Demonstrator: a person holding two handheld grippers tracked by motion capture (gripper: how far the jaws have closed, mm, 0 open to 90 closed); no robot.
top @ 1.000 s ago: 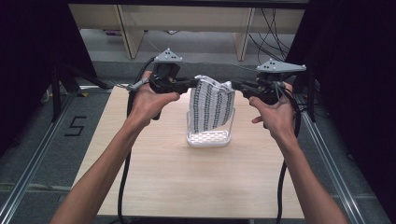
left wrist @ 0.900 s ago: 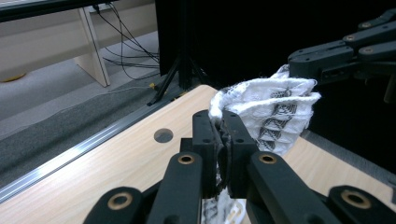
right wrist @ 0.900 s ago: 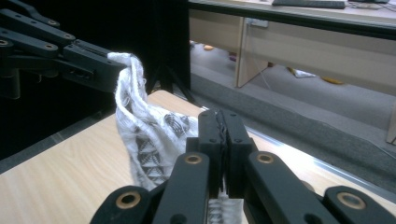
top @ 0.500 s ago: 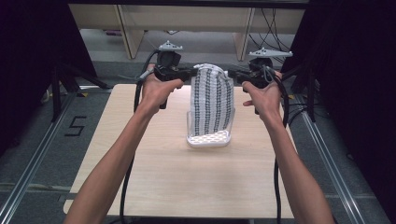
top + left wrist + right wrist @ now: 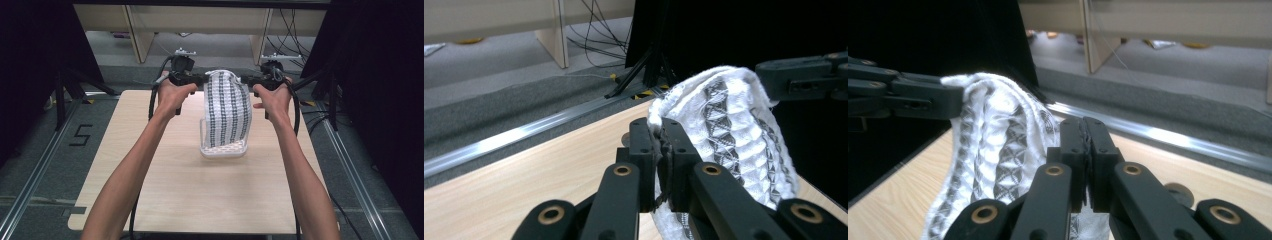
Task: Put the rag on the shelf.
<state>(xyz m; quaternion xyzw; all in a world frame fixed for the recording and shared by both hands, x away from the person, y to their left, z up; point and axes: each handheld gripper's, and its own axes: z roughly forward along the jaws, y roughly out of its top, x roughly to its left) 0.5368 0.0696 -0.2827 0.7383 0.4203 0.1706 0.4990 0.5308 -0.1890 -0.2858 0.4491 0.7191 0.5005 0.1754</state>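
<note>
A white cloth with grey patterned stripes [image 5: 227,110] hangs in the air over the back of the wooden table [image 5: 165,195]. My left gripper [image 5: 202,80] is shut on the cloth's top left edge, and my right gripper [image 5: 246,81] is shut on its top right edge. The cloth's lower end drops into a clear plastic box [image 5: 223,148] standing on the table. In the left gripper view the cloth [image 5: 734,135] is pinched between the jaws, with the other gripper [image 5: 804,80] beyond it. In the right gripper view the cloth [image 5: 998,160] bulges left of the closed jaws.
The table's far edge lies just behind the grippers, with a grey floor, a metal rail [image 5: 524,137] and wooden furniture legs [image 5: 137,32] beyond. Dark curtains and stands flank both sides. Cables trail from each gripper along the forearms.
Both grippers have moved away from the person toward the table's far edge and risen, carrying the cloth's top with them. The cloth now hangs longer and straighter above the box.
</note>
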